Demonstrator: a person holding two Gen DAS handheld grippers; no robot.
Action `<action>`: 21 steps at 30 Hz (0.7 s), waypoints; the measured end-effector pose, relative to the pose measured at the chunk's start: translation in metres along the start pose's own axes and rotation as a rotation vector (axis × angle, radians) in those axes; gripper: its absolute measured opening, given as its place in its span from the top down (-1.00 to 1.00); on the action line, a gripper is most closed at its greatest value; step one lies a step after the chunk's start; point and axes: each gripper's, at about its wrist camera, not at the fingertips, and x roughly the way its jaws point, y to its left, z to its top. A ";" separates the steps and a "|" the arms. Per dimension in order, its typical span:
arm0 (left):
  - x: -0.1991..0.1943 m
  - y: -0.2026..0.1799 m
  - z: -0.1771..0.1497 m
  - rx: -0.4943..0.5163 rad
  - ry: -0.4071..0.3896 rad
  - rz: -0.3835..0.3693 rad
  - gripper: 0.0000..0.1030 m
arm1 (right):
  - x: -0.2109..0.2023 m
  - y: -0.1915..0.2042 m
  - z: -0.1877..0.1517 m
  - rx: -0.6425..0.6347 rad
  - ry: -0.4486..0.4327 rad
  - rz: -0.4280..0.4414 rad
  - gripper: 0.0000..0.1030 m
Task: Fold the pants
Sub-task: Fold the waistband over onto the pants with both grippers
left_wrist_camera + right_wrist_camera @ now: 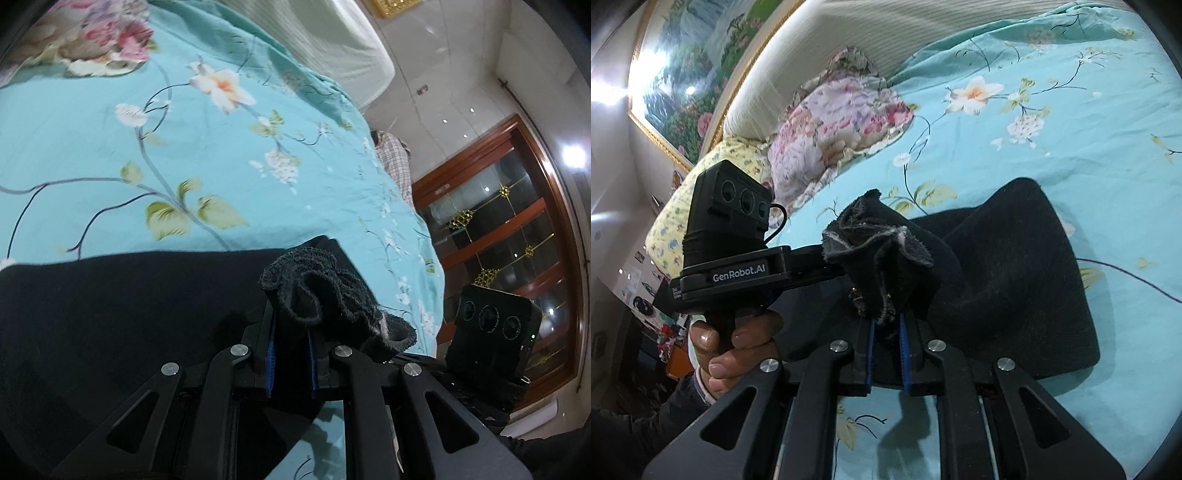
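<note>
Black pants (122, 295) are spread on the bed (110, 155), over a teal floral sheet, with one bunched frayed edge lifted off it. That edge is pinched by the left gripper (290, 350) between its blue pads (269, 363), and an adjacent bunch is clamped the same way by the right gripper (886, 347); both jaws are nearly pressed together on the cloth. In the right wrist view the left gripper's handle is seen gripped by a hand (735, 350), with a floral pillow (834, 125) well beyond near the headboard (820, 48).
</note>
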 end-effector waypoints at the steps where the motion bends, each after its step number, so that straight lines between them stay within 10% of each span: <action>1: -0.001 0.003 -0.002 -0.007 -0.001 0.006 0.74 | 0.003 0.001 -0.001 -0.005 0.007 -0.008 0.73; 21: -0.064 0.037 -0.045 -0.182 -0.149 0.119 0.42 | 0.025 0.025 -0.014 -0.073 0.077 0.001 0.09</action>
